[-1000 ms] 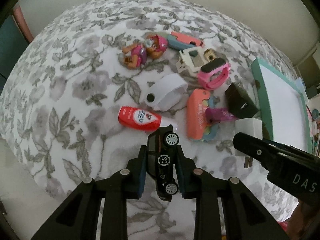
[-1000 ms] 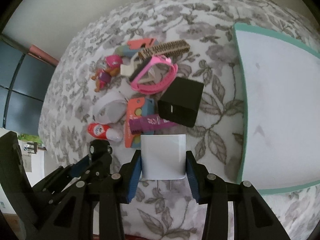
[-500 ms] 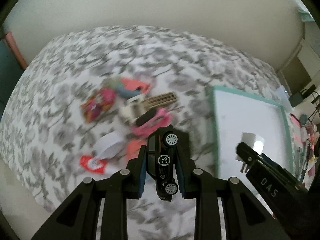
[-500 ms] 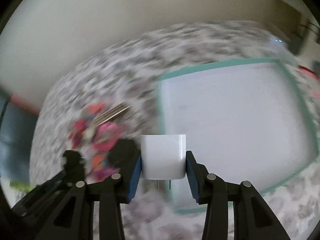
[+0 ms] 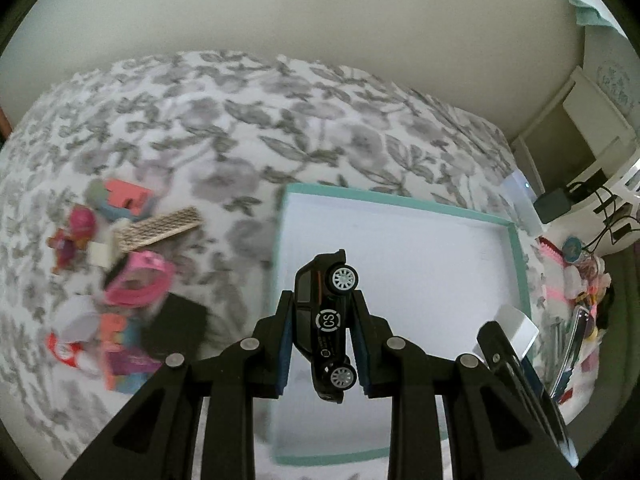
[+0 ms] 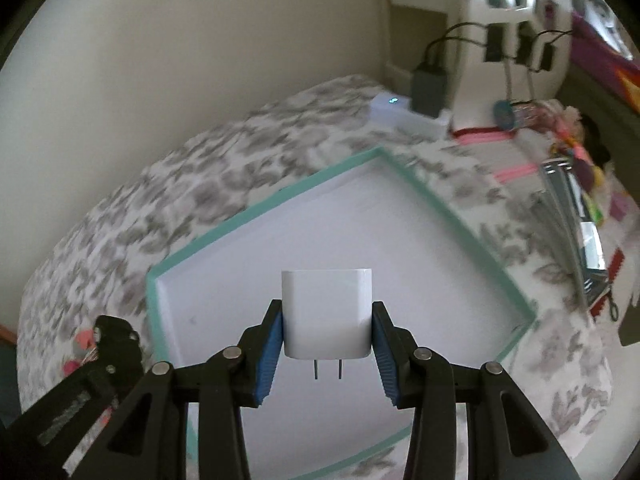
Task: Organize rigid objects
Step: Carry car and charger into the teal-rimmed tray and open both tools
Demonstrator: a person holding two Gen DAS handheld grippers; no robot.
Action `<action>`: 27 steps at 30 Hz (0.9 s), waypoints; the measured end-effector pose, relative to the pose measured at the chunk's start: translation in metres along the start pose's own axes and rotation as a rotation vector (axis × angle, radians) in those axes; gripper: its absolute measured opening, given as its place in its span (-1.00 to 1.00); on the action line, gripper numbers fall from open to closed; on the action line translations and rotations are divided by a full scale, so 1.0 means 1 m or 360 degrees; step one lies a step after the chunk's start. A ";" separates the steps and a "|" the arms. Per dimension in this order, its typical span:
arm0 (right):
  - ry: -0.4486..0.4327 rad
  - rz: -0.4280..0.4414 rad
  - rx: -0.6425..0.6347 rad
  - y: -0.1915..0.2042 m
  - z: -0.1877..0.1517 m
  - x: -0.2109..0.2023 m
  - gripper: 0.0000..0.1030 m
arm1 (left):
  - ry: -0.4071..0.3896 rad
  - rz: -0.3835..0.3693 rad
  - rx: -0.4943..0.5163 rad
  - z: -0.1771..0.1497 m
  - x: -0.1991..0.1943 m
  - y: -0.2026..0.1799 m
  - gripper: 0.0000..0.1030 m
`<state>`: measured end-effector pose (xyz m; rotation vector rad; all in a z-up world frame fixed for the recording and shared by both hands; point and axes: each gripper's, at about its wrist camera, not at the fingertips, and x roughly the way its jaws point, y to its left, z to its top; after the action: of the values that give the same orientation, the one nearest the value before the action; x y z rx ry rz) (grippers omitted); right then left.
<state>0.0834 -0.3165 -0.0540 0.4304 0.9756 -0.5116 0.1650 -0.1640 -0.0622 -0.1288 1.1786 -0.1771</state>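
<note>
You hold black toy car (image 5: 326, 326), nose down, wheels facing right, clamped over the tray | white wall charger (image 6: 326, 314), prongs toward you, gripped above teal-rimmed white tray (image 6: 472, 224) on the floral bedspread

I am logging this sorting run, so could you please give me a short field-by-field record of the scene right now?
surface: floral bedspread
left gripper: shut on black toy car, held over the box
right gripper: shut on white charger, prongs toward the camera, over the box
teal-rimmed box: white inside, nothing seen in it
unsorted pile: left of the box, blurred; pink wristband, black block
</note>
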 end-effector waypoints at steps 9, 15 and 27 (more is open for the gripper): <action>-0.0006 -0.0108 0.0063 -0.021 0.005 0.013 -0.13 | -0.0016 -0.0009 -0.0074 0.008 0.022 -0.013 -0.46; 0.0056 -0.0118 0.0051 -0.023 0.002 0.026 -0.13 | -0.0028 0.0024 0.0015 0.002 0.035 -0.018 -0.46; 0.0136 -0.0106 0.0031 -0.023 -0.003 0.035 -0.12 | -0.0064 0.0036 0.0086 -0.002 0.031 -0.015 -0.46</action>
<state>0.0839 -0.3409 -0.0881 0.4410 1.0709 -0.5671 0.1731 -0.1851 -0.0883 -0.0712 1.1335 -0.1852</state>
